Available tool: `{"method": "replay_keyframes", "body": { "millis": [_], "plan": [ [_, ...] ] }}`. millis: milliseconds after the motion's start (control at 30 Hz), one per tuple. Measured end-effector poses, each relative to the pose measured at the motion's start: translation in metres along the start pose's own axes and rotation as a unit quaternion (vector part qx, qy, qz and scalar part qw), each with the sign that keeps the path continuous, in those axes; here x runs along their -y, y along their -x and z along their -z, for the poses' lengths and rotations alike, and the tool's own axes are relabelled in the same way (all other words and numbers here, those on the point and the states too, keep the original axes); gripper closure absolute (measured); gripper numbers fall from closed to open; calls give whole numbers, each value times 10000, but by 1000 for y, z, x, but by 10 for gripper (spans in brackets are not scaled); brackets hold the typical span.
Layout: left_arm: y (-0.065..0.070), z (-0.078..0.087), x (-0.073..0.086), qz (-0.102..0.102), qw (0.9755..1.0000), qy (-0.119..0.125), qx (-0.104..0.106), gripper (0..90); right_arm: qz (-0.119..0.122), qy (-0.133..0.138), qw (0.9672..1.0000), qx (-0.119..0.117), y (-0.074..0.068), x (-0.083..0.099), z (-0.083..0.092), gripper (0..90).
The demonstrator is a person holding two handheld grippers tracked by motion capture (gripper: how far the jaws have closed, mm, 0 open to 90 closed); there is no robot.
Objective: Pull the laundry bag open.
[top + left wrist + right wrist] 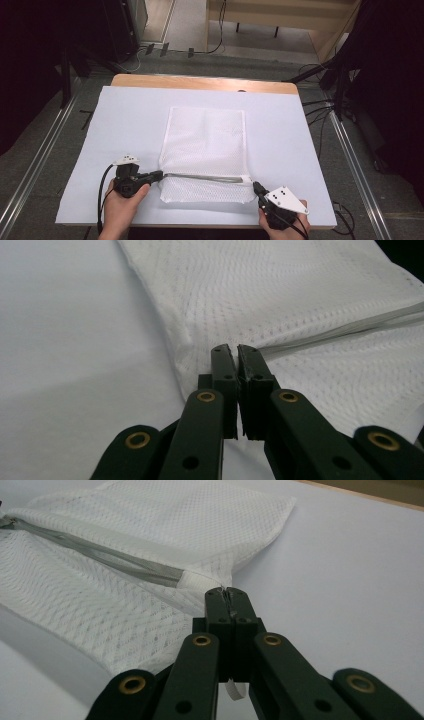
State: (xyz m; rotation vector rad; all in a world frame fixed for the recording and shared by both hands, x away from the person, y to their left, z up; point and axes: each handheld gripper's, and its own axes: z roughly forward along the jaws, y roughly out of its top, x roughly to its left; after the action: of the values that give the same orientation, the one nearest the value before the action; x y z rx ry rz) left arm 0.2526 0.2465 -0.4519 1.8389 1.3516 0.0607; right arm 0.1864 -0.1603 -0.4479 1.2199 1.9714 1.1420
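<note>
- Left gripper (159, 175) sits at the left end of the zipper (205, 177), jaws pressed together on what looks like the zipper pull at the bag's left edge; in the left gripper view its tips (236, 351) meet right at the seam, though the pull itself is hidden between them.
- Right gripper (256, 187) has its jaws clamped on the white tab at the zipper's right end, seen pinched at the tips in the right gripper view (227, 594).
- Mesh laundry bag (206, 145) lies flat on the white cloth-covered table (300, 150), near its front edge, long side running away from the person.
- Its zipper runs crosswise, left to right, between the two grippers, and gapes dark grey along most of its length.
- Judged from this, the coming move follows that crosswise line: the left gripper is the one on the slider, so it would travel along the zipper while the right gripper anchors the far end.
- Wooden table edge (200, 82) shows beyond the cloth.
</note>
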Motion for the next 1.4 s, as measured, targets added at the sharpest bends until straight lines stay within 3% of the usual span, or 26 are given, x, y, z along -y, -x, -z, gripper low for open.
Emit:
{"method": "replay_keyframes", "body": {
  "millis": [133,167,200,233,267,333,367,433,633,700,733,767,833,933,1000,1067,1133,1200,1333,1367,1400],
  "plan": [
    [-4,8,5,97,9999,28,41,879,6,0,10000,14,0,0,0,900],
    [-5,12,7,125,9999,69,-49,879,5,17,10000,27,0,-1,1,900],
    [-7,16,9,57,9996,101,-272,879,43,32,10000,77,0,-1,2,900],
    [-11,19,10,195,9997,105,-101,879,75,63,9998,183,1,-1,3,900],
    [-16,21,11,349,9993,111,72,879,-4,58,10000,61,4,-2,4,900],
    [-16,22,14,246,9997,37,-64,879,-96,49,9999,-75,5,-2,5,900],
    [-14,21,15,161,9997,18,-194,878,-41,20,10000,-73,3,-2,4,900],
    [-15,21,15,139,9996,23,-248,879,69,13,10000,-12,-1,-2,4,900],
    [-18,19,17,224,9994,102,-245,877,85,1,10000,-47,-3,-4,3,900],
    [-18,20,19,208,9992,210,-271,875,4,-136,9994,-321,0,-3,1,900],
    [-19,20,20,205,9994,247,-149,872,-48,-66,9991,-417,1,-1,0,900],
    [-19,20,21,186,9992,281,-223,833,-65,-63,9991,-422,1,0,0,900],
    [-17,20,22,15,9976,494,-483,562,-77,-24,9985,-543,3,1,1,900],
    [-16,27,21,-28,9949,920,-418,445,-163,6,9981,-596,6,0,2,900],
    [-17,31,20,-41,9924,1092,-574,342,-182,51,9981,-588,8,1,3,888],
    [-18,33,20,-62,9895,1166,-848,244,-211,118,9977,-633,11,2,3,726],
    [-20,35,19,-125,9887,1167,-931,154,-238,215,9968,-733,15,2,4,536],
    [-21,38,20,-266,9875,1188,-1000,132,-225,261,9966,-751,18,2,6,405],
    [-20,44,21,-511,9838,1352,-1064,102,-356,414,9950,-835,30,2,11,306],
    [-20,46,21,-617,9823,1362,-1130,100,-376,419,9950,-830,33,2,12,294],
    [-18,46,22,-781,9790,1356,-1304,94,-428,440,9947,-822,37,2,13,279]
  ]
}}
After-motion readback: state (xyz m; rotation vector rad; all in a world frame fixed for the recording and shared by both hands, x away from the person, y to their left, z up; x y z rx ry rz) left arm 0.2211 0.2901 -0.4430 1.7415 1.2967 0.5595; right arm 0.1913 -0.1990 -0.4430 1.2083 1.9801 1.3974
